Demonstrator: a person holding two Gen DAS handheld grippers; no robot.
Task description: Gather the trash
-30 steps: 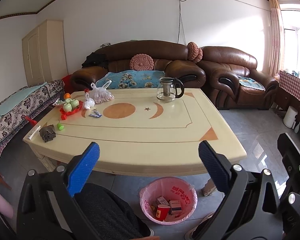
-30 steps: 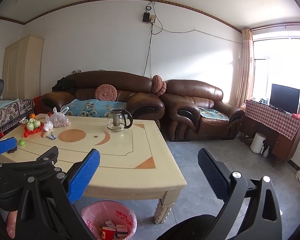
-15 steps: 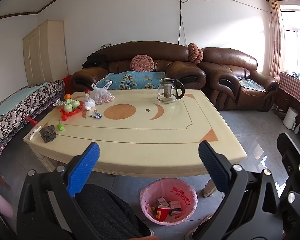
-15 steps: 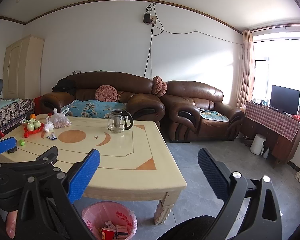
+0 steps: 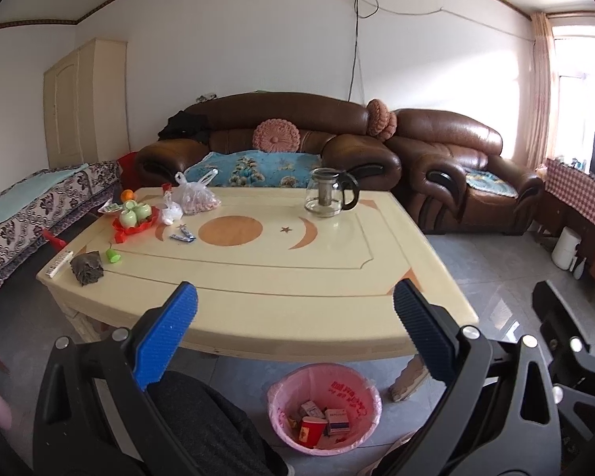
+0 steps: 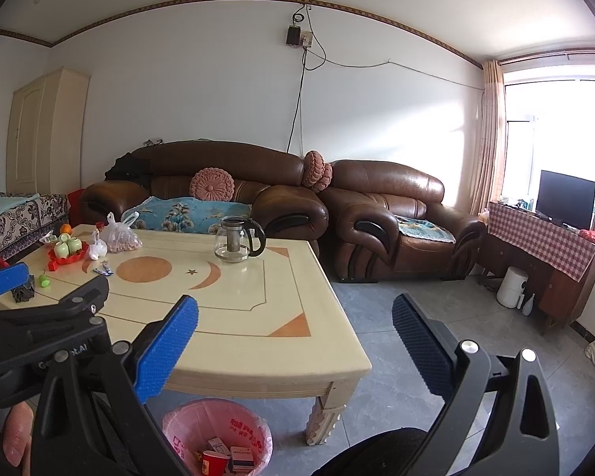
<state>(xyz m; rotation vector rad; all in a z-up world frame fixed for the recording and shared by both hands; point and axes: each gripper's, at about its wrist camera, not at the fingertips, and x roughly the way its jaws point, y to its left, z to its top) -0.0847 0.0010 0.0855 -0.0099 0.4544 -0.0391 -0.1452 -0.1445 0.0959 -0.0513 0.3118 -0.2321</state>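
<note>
I hold both claws up in front of the surface [image 5: 281,277], neither one touching anything. My left claw [image 5: 295,317] is spread wide with nothing between its blue pads, and my right claw [image 6: 295,319] is likewise released and bare.

Directly below and just ahead of the left claw sits the pink-lined trash bin [image 5: 324,408], on the floor under the near edge of the surface. It already holds a red paper cup [image 5: 312,430] and a few small cartons [image 5: 337,420], so I judge a good part of the collecting is done. From the right claw the same bin [image 6: 217,434] lies low and to the left.

The near half of the surface, straight ahead of both claws, is bare. What may remain lies far ahead and to the left of the left claw: a dark crumpled wad [image 5: 86,267] near the left corner, a small green cap [image 5: 113,256] just beyond it, and blue-and-white wrappers [image 5: 183,236] further in. These look like trash to me, though I cannot be sure of the cap. The red tray of green cups [image 5: 135,218], the plastic bags [image 5: 196,198] and the glass teapot [image 5: 328,198], far ahead, seem like things to keep.

My judgement: the task is well along, with a few small scraps on the far-left side left to fetch, or possibly it is finishing.
</note>
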